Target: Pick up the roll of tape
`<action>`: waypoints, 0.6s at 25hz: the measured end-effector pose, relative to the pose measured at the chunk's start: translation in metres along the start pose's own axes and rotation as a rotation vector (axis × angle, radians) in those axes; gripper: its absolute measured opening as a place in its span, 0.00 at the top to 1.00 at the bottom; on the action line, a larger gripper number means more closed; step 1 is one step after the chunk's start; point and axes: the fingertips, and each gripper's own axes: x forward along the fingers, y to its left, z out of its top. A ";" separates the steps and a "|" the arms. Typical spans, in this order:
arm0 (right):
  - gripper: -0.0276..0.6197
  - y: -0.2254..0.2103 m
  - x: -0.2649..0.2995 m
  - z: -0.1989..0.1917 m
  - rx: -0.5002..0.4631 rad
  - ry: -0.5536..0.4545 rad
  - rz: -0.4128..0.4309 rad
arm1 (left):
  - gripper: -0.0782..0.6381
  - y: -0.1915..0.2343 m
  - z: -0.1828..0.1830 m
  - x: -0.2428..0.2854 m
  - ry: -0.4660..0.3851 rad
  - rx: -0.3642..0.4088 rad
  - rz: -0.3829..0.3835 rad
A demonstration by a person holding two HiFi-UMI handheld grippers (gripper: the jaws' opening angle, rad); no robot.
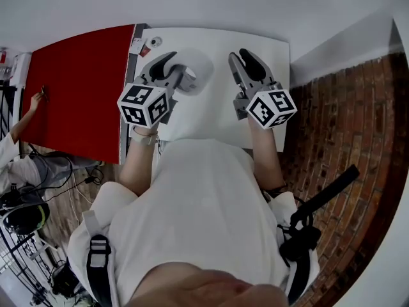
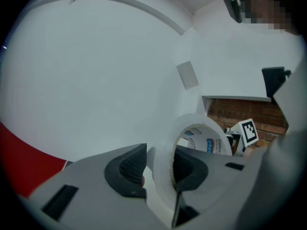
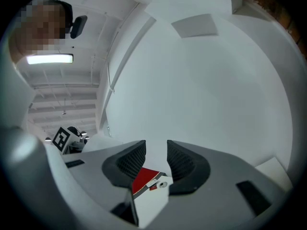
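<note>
A white roll of tape (image 1: pixel 199 74) with blue print inside its core (image 2: pixel 207 131) hangs above the white table (image 1: pixel 211 117). My left gripper (image 1: pixel 177 72) is shut on the roll's wall: one pad sits inside the core, the other presses its outer face, as the left gripper view (image 2: pixel 158 166) shows. The roll stands on edge between the jaws. My right gripper (image 1: pixel 246 61) is held up to the right of the roll, apart from it. In the right gripper view its jaws (image 3: pixel 156 159) stand open with nothing between them.
A red table (image 1: pixel 83 88) adjoins the white one on the left, and a person's hand (image 1: pixel 35 100) rests at its far edge. Small items (image 1: pixel 153 42) lie at the white table's back left corner. A brick-patterned floor (image 1: pixel 345 120) lies to the right.
</note>
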 end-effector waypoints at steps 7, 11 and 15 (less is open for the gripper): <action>0.77 0.000 0.001 0.017 0.005 -0.042 0.016 | 0.73 -0.006 0.024 -0.007 -0.101 -0.118 -0.104; 0.77 -0.001 0.000 0.024 0.018 -0.061 0.030 | 0.73 -0.013 0.038 -0.010 -0.161 -0.152 -0.151; 0.77 0.002 -0.001 0.030 0.033 -0.075 0.055 | 0.74 -0.022 0.053 -0.014 -0.216 -0.196 -0.212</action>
